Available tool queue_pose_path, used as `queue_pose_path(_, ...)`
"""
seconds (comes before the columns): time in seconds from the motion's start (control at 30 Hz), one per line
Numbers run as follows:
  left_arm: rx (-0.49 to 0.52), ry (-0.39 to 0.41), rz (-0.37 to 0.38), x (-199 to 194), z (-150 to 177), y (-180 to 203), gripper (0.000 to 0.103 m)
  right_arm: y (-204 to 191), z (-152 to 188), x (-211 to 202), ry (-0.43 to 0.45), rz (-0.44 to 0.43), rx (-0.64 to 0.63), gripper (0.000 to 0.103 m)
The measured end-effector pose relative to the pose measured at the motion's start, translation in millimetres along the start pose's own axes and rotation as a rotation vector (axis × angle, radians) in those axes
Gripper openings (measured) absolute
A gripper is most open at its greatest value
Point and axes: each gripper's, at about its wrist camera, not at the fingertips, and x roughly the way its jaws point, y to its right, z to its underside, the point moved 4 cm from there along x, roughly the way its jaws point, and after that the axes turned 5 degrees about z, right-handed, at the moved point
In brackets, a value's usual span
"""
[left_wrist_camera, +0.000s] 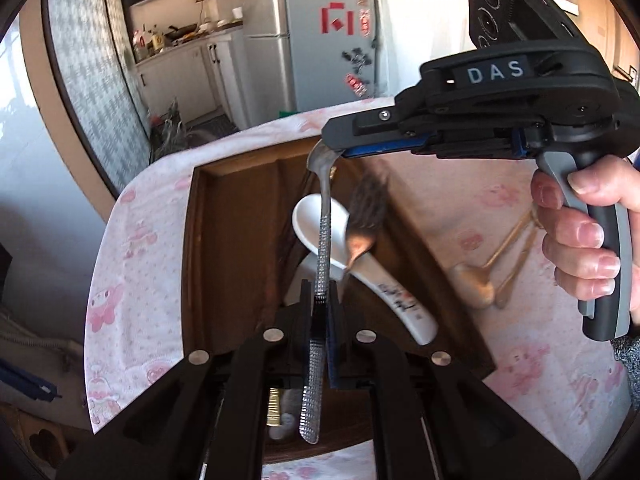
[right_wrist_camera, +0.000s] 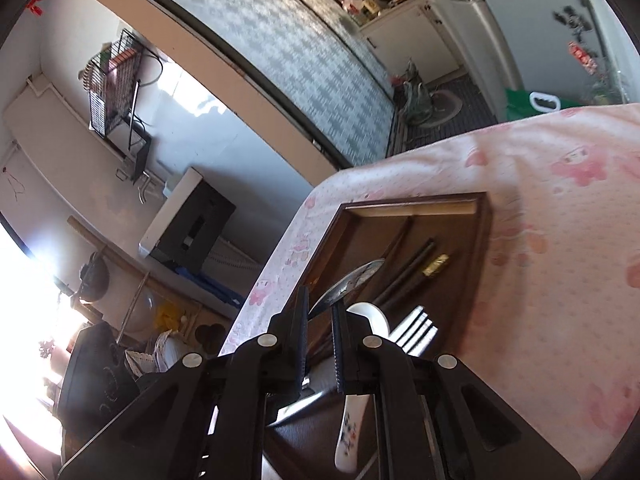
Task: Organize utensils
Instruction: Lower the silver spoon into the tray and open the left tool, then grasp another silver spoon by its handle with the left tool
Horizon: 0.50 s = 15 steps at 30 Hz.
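We are holding one steel spoon (left_wrist_camera: pixel 323 240) between our two grippers, above the wooden tray (left_wrist_camera: pixel 192 248) that is sitting on the pink-printed cloth (left_wrist_camera: pixel 132 248). The left gripper (left_wrist_camera: pixel 320 300) is clenching the spoon's textured handle, whose end is trailing back under the camera. The right gripper (left_wrist_camera: pixel 334 151) is pinching the bowl end from the right; a hand (left_wrist_camera: pixel 588 236) is squeezing its grey trigger.

In the right wrist view the right gripper (right_wrist_camera: pixel 320 312) is showing the spoon's bowl (right_wrist_camera: pixel 352 280) poking out from between its pads, over the tray (right_wrist_camera: pixel 484 232).

Counting what is lying in the tray, we are seeing one white ceramic spoon (left_wrist_camera: pixel 340 240) with printed marks on its handle, one fork (right_wrist_camera: pixel 416 332) whose tines are catching the light, and one pair of dark chopsticks (right_wrist_camera: pixel 404 280) with a gold band. Out on the cloth, right of the tray, two gold-coloured spoons (left_wrist_camera: pixel 480 280) are lying side by side, well apart from the held spoon.

A blurred dark shape (left_wrist_camera: pixel 366 216) is hanging beside the held spoon in the left view; we cannot tell what it is. The near end of the tray is being hidden by our gripper bodies in both views, so other pieces could be escaping our count.
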Motion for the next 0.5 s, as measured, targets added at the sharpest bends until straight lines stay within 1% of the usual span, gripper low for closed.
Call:
queue_pose_path(0.1, -0.017, -0.021, -0.008, 6, 5, -6, 0.008, -1, 3, 13, -0.018, 0.045, -0.037, 0.013)
queue_pose_path(0.17, -0.023, -0.036, -0.015, 11, 7, -8, 0.007, 0, 7, 18, -0.041, 0.082, -0.062, 0.017)
queue_pose_path(0.2, -0.023, -0.041, -0.018, 13, 8, -8, 0.006, -1, 9, 20, -0.051, 0.09, -0.073, 0.017)
queue_pose_path(0.23, -0.024, -0.046, -0.022, 15, 9, -9, 0.003, -1, 10, 20, -0.059, 0.089, -0.076, 0.018)
queue_pose_path(0.3, -0.036, -0.046, -0.021, 16, 9, -11, 0.003, -1, 13, 15, -0.07, 0.089, -0.081, 0.029)
queue_pose_path(0.33, -0.038, -0.046, -0.022, 16, 10, -11, 0.003, -2, 15, 12, -0.072, 0.09, -0.088, 0.041)
queue_pose_path(0.37, -0.039, -0.046, -0.02, 16, 10, -11, 0.003, -3, 16, 6, -0.073, 0.092, -0.102, 0.047)
queue_pose_path(0.4, -0.038, -0.046, -0.019, 16, 10, -12, 0.003, -3, 18, -3, -0.068, 0.101, -0.115, 0.047)
queue_pose_path(0.43, -0.037, -0.041, -0.021, 13, 10, -11, 0.006, 0, 18, -12, -0.061, 0.108, -0.122, 0.047)
queue_pose_path(0.47, -0.034, -0.026, -0.025, 8, 9, -8, 0.013, 2, 18, -22, -0.052, 0.109, -0.124, 0.047)
queue_pose_path(0.5, -0.032, -0.013, -0.03, 4, 9, -7, 0.04, 7, 18, -35, -0.04, 0.114, -0.124, 0.047)
